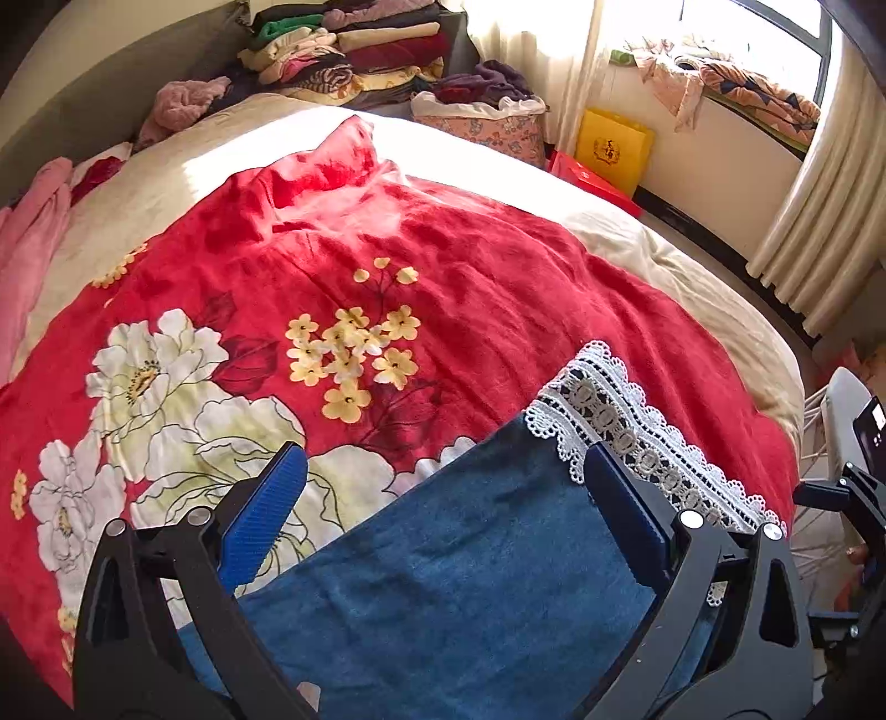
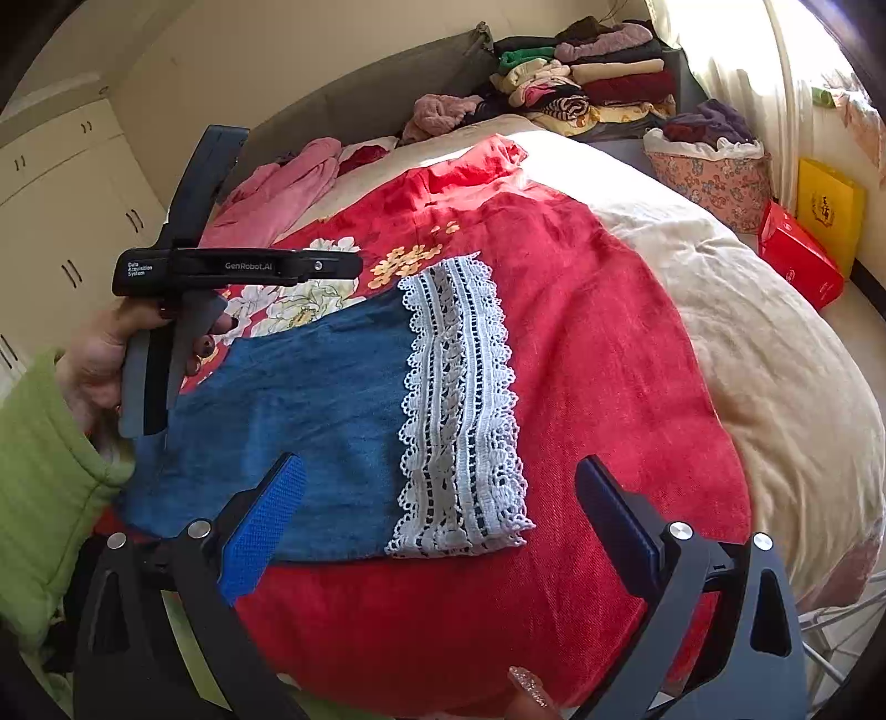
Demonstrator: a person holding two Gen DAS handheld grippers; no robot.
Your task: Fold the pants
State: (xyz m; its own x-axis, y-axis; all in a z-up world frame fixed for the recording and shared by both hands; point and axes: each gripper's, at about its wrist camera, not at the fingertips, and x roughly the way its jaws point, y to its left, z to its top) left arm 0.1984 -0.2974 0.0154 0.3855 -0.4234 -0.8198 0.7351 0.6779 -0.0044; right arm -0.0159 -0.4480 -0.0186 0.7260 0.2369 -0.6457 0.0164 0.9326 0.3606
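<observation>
Here, through the left wrist camera, we see our left gripper [image 1: 443, 509] with its blue-padded fingers spread wide apart, hovering over the blue denim pants [image 1: 443, 598], which lie flat on a red floral blanket [image 1: 470, 277] covering the bed. The pants' white lace hem [image 1: 626, 432] runs just beyond the right finger. A stack of folded clothes [image 1: 360, 50] sits at the far end of the bed. Through the right wrist camera, our right gripper [image 2: 440, 518] is likewise wide apart and holds nothing, poised above the near edge of the pants [image 2: 310, 399] and the lace hem [image 2: 459, 410]. At left, a hand [image 2: 99, 360] in a green sleeve [image 2: 44, 459] grips the other gripper's handle over the denim.
</observation>
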